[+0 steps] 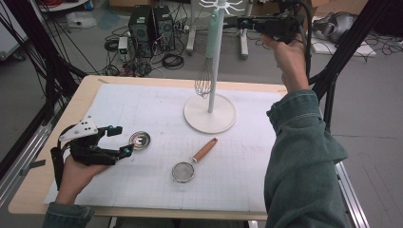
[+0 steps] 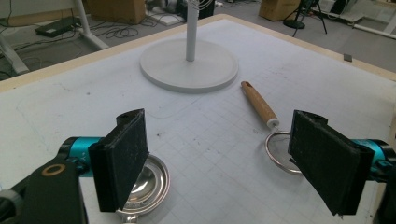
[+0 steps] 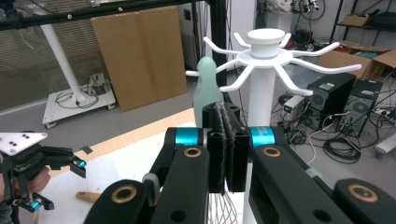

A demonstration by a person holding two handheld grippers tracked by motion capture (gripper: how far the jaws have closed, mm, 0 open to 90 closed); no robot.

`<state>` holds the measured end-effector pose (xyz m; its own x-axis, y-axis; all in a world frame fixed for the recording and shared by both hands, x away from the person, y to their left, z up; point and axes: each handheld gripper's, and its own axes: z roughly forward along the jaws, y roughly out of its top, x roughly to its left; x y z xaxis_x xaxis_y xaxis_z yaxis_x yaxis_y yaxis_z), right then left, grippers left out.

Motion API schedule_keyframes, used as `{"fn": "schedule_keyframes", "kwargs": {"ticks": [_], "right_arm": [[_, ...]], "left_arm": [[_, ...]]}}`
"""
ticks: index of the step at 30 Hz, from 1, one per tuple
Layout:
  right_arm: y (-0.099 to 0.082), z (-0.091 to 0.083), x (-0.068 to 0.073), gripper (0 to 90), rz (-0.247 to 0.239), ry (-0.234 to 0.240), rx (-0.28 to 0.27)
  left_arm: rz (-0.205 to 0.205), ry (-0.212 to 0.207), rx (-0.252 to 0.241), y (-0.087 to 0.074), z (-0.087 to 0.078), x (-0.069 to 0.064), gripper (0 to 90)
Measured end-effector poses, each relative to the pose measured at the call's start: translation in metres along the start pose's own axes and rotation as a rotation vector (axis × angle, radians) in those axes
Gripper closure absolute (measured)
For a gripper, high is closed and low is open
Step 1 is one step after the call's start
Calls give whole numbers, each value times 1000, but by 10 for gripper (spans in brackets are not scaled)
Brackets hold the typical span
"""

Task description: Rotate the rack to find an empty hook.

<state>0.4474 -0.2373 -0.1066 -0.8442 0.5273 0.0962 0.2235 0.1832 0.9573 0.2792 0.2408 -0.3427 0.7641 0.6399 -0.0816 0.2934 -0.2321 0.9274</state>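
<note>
Nearby, steel bowl (image 1: 139,139) sits empty beside left gripper (image 1: 120,140).

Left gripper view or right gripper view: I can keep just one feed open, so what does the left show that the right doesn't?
Left gripper view alone: the stand's round base, a small steel dish and the strainer's metal ring, framed by the left gripper with its fingers open. Right gripper view alone: the stand's hooked top, the whisk's pale green handle hanging there, and the right gripper, fingers shut on nothing. Both: the stand's white pole and the white mat.
</note>
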Motion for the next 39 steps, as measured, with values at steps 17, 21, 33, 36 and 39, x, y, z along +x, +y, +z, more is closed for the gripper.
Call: {"fn": "schedule_keyframes", "kwargs": {"ticks": [17, 21, 33, 36, 39], "right_arm": [[12, 15, 1, 894, -1, -22, 2], [13, 19, 5, 895, -10, -29, 10], [17, 31, 19, 896, -22, -65, 22], [18, 35, 23, 896, -27, -74, 27], [19, 38, 25, 896, -31, -82, 29]], "left_arm": [[-6, 5, -5, 0, -2, 2, 203], [-7, 5, -5, 0, -2, 3, 203], [-4, 10, -11, 0, -4, 3, 203], [-6, 8, -10, 0, -4, 3, 203], [-5, 8, -9, 0, -5, 3, 203]]}}
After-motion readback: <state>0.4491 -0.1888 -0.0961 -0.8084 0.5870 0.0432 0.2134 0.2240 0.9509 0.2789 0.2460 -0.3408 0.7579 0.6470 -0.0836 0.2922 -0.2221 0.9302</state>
